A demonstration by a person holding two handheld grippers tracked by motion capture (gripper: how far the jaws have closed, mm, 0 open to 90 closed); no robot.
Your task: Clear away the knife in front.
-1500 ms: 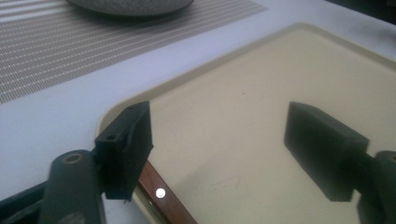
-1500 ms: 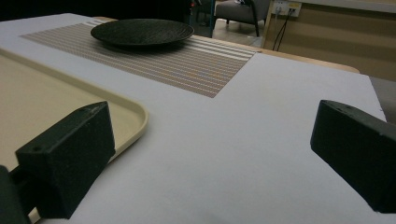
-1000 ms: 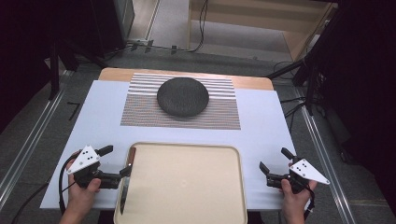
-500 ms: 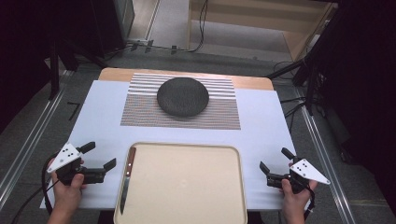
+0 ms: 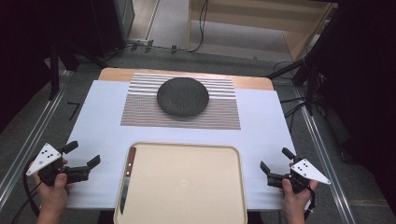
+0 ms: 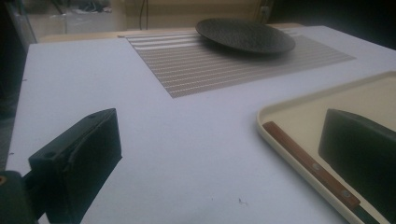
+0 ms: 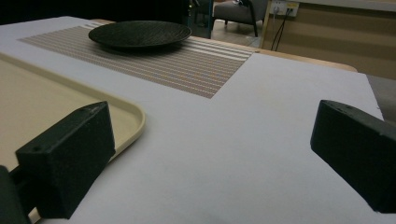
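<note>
The knife (image 5: 127, 179) lies flat along the 9 o'clock edge of the beige tray (image 5: 187, 186), its wooden handle toward 12 o'clock and the blade toward 6. Both grippers are released and hold nothing. The left gripper (image 5: 84, 160) hovers over the worktop (image 5: 261, 126) just outside the tray at 9 o'clock, near the knife but apart from it; the right gripper (image 5: 275, 164) waits off the tray's 3 o'clock side.

The likely trouble lies in the knife's place — tight against the raised rim. A jaw coming in low from 9 o'clock could strike the rim and shove the whole tray, or find no room beside the handle and skid the knife inward. A pinch on the thin blade rather than the handle could let it twist and drop.

By count: one knife, one tray, one dark plate (image 5: 182, 96) at 12 o'clock on one striped mat (image 5: 140, 112), two grippers.
</note>
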